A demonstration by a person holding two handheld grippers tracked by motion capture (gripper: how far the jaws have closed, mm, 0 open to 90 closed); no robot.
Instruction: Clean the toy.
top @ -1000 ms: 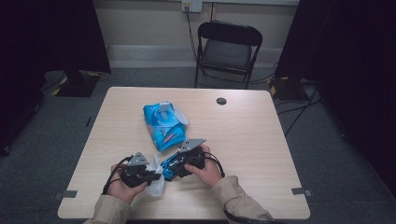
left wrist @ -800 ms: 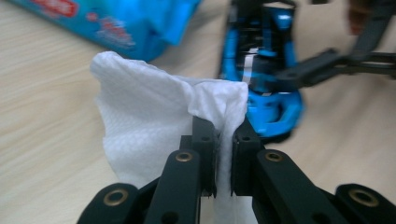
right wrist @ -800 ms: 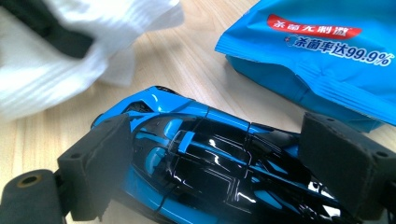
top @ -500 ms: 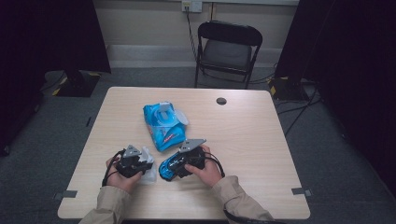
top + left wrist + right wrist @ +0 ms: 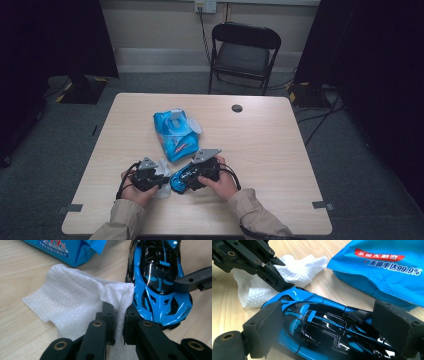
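A blue and black toy car [image 5: 179, 182] lies at the table's front, tilted, with my right gripper [image 5: 189, 178] shut across its body. In the right gripper view the pads [image 5: 266, 326] press the car [image 5: 324, 315] from both sides. My left gripper [image 5: 160, 178] is just left of the car, shut on a fold of a white wet wipe [image 5: 75, 302]. The wipe's edge touches the car's side [image 5: 160, 277], and the rest drapes onto the table. A blue pack of wipes [image 5: 175, 132] lies just beyond both grippers, its lid flap up.
Beyond the table's far edge stands a black folding chair [image 5: 245, 52]. A small dark round spot [image 5: 237, 108] marks the tabletop [image 5: 280, 150] near the back. Cables run along the floor at the right.
My left gripper has shifted a little to the left and lower with the wipe in it. The right gripper and the car have stayed put.
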